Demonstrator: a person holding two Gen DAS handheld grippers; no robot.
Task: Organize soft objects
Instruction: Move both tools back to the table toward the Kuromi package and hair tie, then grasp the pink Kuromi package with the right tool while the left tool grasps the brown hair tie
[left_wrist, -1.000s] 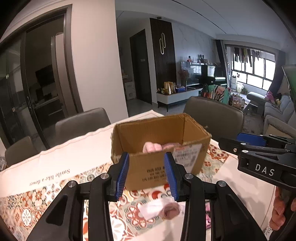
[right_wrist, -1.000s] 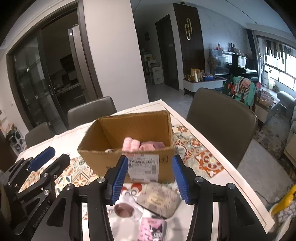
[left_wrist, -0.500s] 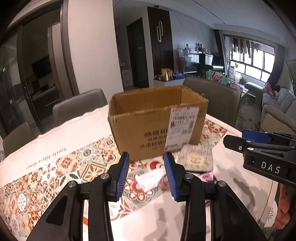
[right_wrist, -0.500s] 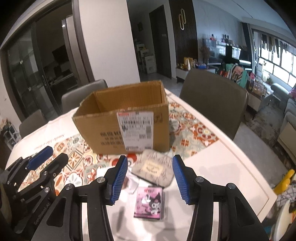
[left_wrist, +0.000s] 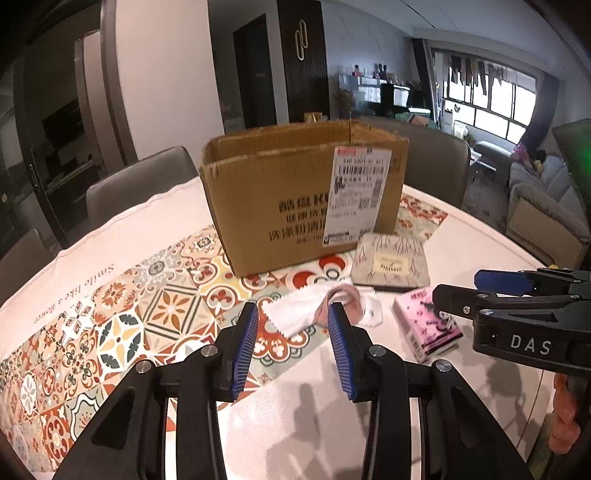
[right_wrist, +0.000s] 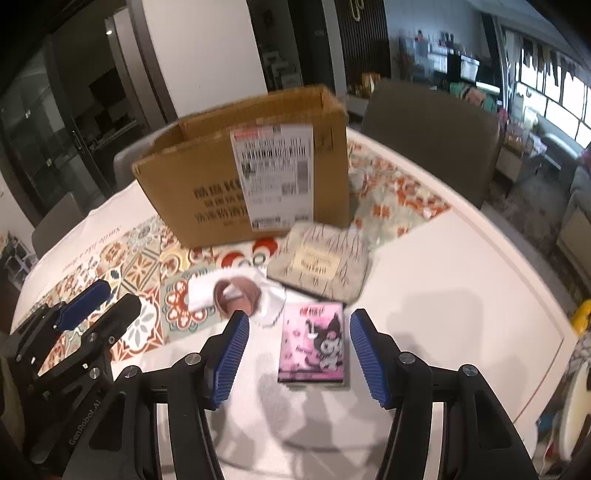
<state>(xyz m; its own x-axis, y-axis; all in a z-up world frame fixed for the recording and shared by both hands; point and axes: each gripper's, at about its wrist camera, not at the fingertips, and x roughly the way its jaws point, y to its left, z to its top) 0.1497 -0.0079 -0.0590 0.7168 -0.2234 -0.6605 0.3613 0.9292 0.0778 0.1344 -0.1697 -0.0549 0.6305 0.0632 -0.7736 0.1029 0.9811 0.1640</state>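
A cardboard box (left_wrist: 303, 192) (right_wrist: 243, 177) stands open-topped on the table. In front of it lie a white cloth with a pink-brown roll (left_wrist: 325, 306) (right_wrist: 236, 291), a beige patterned pouch (left_wrist: 389, 262) (right_wrist: 321, 264) and a pink cartoon-print pack (left_wrist: 424, 325) (right_wrist: 314, 341). My left gripper (left_wrist: 291, 321) is open and empty, hovering just short of the white cloth. My right gripper (right_wrist: 299, 325) hangs over the pink pack, its jaws opening with nothing pressed between them; it also shows in the left wrist view as the right gripper (left_wrist: 476, 291).
A tiled-pattern runner (left_wrist: 122, 314) covers the left of the white table (right_wrist: 461, 295). Grey chairs (left_wrist: 140, 181) (right_wrist: 432, 122) stand behind the box. The table edge curves along the right. A hand (left_wrist: 561, 417) holds the right gripper.
Both grippers have come down and tilted toward the table, so the box's inside is no longer seen. The items in front of the box now lie between the fingers. The right jaws stand slightly wider.
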